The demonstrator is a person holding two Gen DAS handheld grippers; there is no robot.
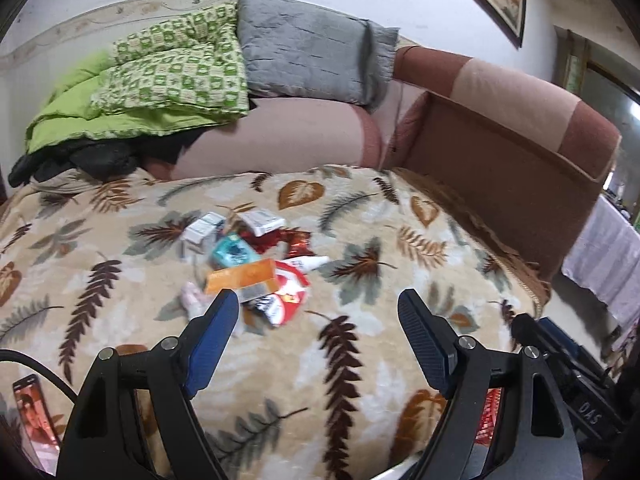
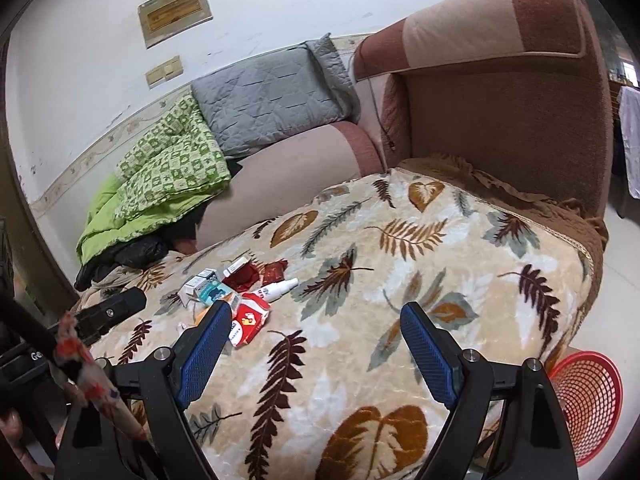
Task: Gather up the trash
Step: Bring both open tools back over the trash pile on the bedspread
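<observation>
Spread over the sofa seat, the leaf-print blanket [image 2: 360,240] is lying mostly bare, giving plenty of free room around the trash pile [image 1: 256,256], which is sitting near the blanket's middle, well clear of its fringed edge by the armrest [image 2: 500,112]. An orange box [image 1: 240,276], a red-and-white packet [image 1: 290,292] and a white spray bottle [image 2: 278,290] are touching each other in the pile. A red mesh basket [image 2: 588,396] is standing on the floor just off the blanket's near corner. Left gripper [image 1: 318,300] is hovering just short of the pile, jaws gaping wide, gripping nothing. Right gripper [image 2: 316,312] is hanging beside the pile, jaws equally spread, empty too.
</observation>
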